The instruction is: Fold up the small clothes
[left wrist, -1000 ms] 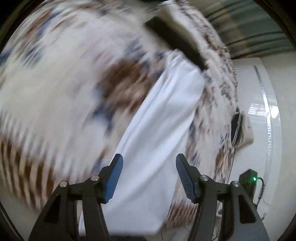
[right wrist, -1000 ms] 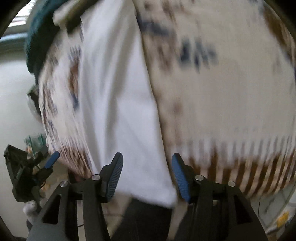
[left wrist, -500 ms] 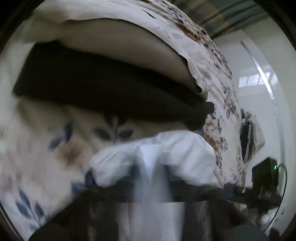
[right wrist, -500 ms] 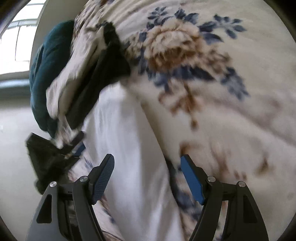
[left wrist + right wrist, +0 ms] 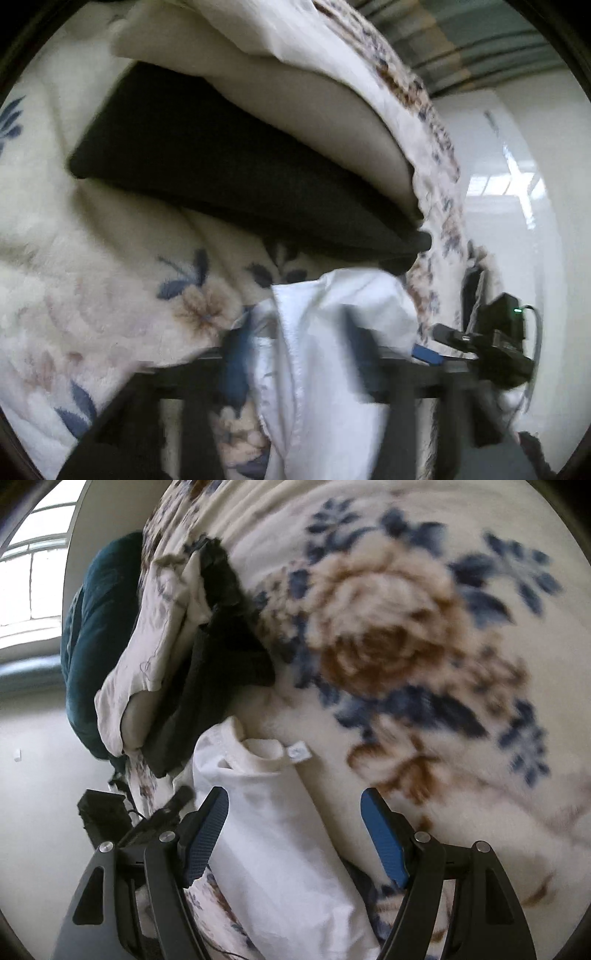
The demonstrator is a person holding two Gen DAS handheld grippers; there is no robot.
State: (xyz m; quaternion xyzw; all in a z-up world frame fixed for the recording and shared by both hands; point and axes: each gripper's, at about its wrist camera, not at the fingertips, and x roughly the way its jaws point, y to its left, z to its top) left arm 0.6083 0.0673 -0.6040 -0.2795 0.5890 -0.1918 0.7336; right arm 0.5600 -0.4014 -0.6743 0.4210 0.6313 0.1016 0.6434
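Observation:
A white garment [image 5: 321,387] lies folded into a long strip on the floral blanket [image 5: 92,277]. My left gripper [image 5: 299,365] is blurred over the strip's far end. Its jaws are opening, with the white cloth bunched between the blue pads and no longer pinched. In the right wrist view the same white garment [image 5: 273,842] ends in a collar with a small label [image 5: 297,751]. My right gripper [image 5: 295,830] stands open over it. The left pad is close to the cloth's edge and the right pad is over the blanket [image 5: 406,627].
Just beyond the collar sits a stack of folded clothes, a black piece [image 5: 221,166] under a cream one [image 5: 314,103]. A dark teal bundle [image 5: 96,627] lies past it at the bed's edge, above pale floor [image 5: 37,757]. Each gripper's black body shows in the other's view.
Both grippers travelled along the white strip to its collar end by the stack. The left one closed into the cloth half a second ago and now shows its pads apart.

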